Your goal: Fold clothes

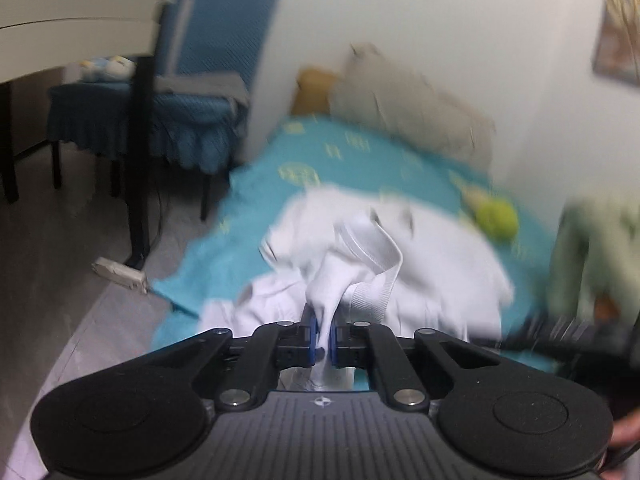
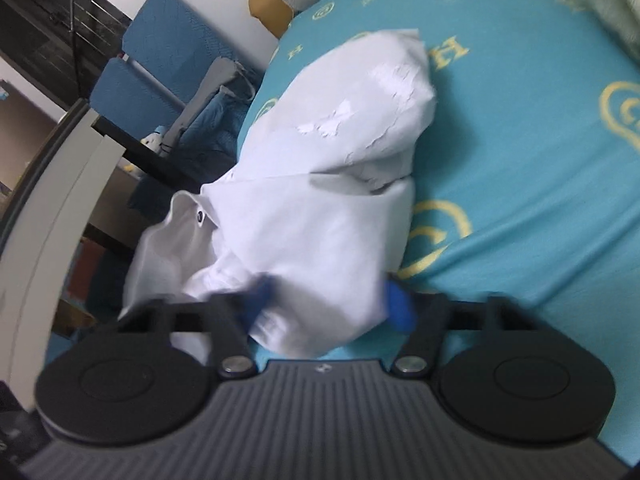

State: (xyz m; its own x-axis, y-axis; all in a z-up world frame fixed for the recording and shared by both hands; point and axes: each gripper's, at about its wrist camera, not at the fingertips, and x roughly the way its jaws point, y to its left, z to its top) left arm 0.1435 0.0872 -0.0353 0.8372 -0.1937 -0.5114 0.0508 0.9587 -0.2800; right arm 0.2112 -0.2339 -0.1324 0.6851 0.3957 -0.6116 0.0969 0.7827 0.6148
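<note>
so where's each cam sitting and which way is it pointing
Left wrist: sits behind the left hand-held gripper, looks forward along the bed toward the pillows and blue chair; its pads are shut on the white shirt.
Right wrist: sits behind the right hand-held gripper, looks down across the teal sheet; its blue pads are apart around shirt fabric.
Shared: shirt, sheet, green toy, chair.

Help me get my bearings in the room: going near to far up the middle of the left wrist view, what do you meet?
left gripper pinching the white garment → turquoise bedsheet → grey pillow → white wall.
</note>
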